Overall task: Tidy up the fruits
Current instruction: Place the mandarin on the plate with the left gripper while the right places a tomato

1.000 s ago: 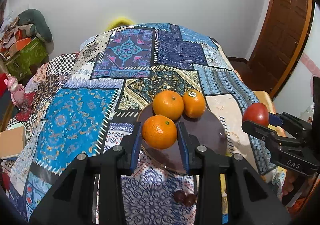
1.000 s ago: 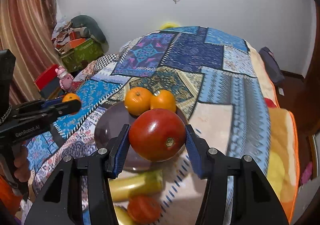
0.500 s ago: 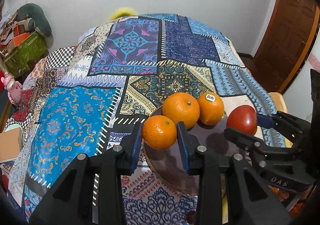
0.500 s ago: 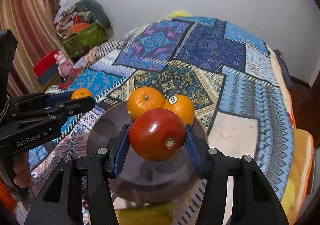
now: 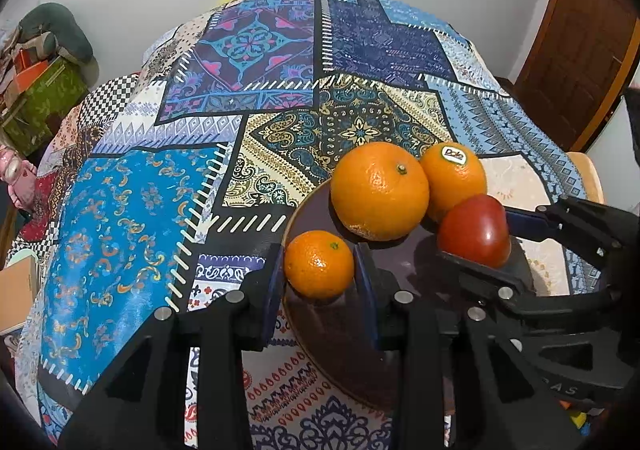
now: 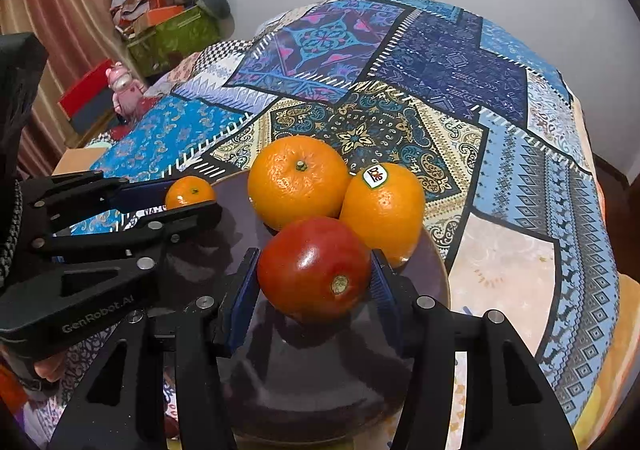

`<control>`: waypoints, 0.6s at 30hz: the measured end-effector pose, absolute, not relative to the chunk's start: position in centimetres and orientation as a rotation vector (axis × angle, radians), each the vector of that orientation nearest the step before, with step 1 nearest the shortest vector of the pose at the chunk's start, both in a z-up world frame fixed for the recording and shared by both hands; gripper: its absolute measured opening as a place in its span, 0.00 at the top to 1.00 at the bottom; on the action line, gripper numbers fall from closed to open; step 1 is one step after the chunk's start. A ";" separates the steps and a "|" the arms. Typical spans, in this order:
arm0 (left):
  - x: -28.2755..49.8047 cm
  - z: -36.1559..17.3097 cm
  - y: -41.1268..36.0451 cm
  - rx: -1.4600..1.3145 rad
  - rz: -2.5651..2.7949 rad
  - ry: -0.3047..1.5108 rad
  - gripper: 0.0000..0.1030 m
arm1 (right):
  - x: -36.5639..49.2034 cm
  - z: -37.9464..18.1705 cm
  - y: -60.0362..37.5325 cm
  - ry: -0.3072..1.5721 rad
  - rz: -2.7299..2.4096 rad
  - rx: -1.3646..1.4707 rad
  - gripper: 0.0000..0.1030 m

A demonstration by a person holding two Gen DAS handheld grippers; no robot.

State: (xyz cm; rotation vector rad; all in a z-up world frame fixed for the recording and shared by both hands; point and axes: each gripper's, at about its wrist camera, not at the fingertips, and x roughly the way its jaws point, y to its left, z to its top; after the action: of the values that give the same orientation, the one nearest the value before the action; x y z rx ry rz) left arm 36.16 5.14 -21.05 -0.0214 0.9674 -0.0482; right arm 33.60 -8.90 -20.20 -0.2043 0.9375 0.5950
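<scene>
Left tongs (image 5: 319, 274) grip a small orange (image 5: 319, 264) at the dark plate's (image 5: 340, 350) near rim; right tongs (image 6: 314, 276) clamp a tomato (image 6: 314, 269) just before two big oranges (image 6: 298, 182). Releasing carelessly may nudge them rolling off

Black left gripper (image 5: 319, 282), blue pads, silver screws, white "GenRobot.AI" lettering.
</scene>
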 end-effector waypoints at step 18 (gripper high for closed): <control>35.8 -20.3 4.8 -0.021 -0.053 0.949 0.50 | 33.8 -21.2 -8.4 1.007 0.609 -0.263 0.51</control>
State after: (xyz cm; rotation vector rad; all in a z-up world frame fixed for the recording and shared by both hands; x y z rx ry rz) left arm 35.84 4.80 -20.34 -0.0212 0.9493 -0.0534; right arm 33.83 -8.39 -21.22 -0.2627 1.0068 0.6090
